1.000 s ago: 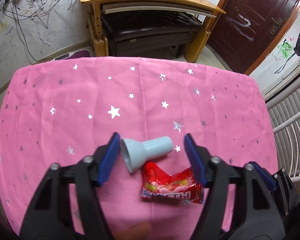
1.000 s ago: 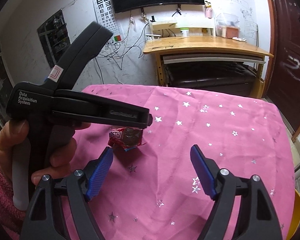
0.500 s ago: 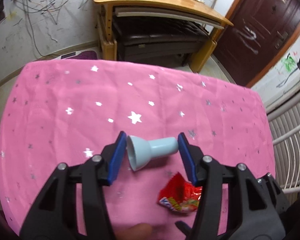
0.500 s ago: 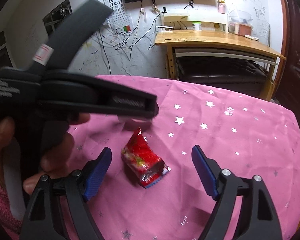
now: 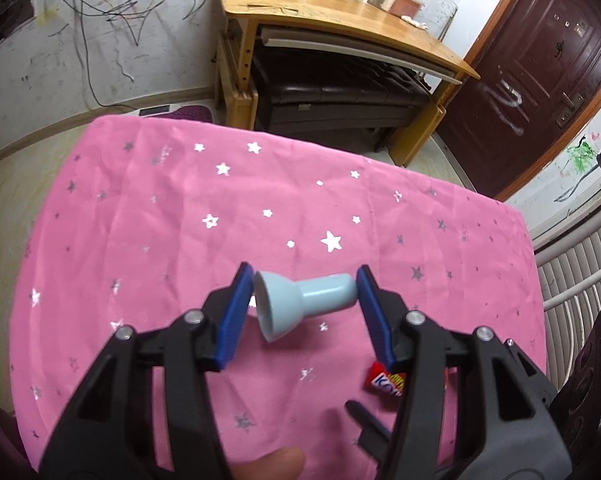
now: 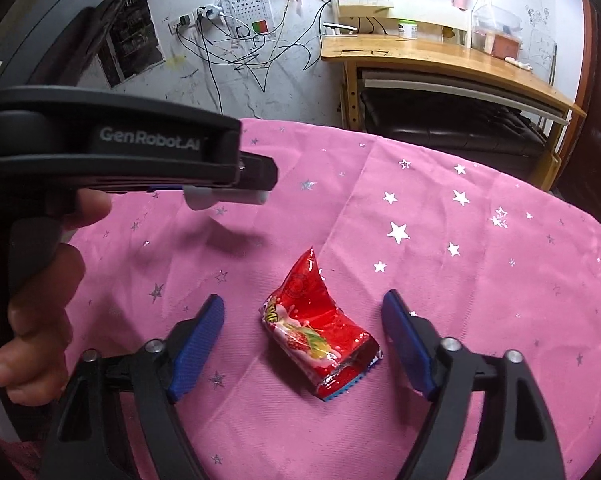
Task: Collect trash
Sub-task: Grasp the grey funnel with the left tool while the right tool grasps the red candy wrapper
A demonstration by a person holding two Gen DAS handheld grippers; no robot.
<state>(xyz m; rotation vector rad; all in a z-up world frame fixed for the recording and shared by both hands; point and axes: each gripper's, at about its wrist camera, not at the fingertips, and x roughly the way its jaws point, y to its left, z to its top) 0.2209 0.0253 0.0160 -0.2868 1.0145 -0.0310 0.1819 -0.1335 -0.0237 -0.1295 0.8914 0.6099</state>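
Note:
A pale blue funnel-shaped piece [image 5: 300,300] lies crosswise between the blue pads of my left gripper [image 5: 305,282], which is shut on its two ends and holds it above the pink star cloth [image 5: 220,220]. A crumpled red snack wrapper [image 6: 320,336] lies on the cloth between the fingers of my right gripper [image 6: 303,302]. Its jaws are closing, and gaps still show between the pads and the wrapper on both sides. In the left wrist view only a corner of the wrapper [image 5: 382,380] shows behind the right finger. In the right wrist view the left gripper [image 6: 256,184] hangs at upper left.
A person's hand [image 6: 40,300] holds the left gripper's handle. Beyond the table stand a wooden desk [image 5: 340,16] over a black bench [image 5: 340,88], and a dark door [image 5: 540,72]. A white radiator [image 5: 580,264] runs along the table's right edge.
The left gripper shut on the blue piece, lifted it and carried it left, away from the wrapper. The right gripper moved forward over the wrapper and its jaws narrowed.

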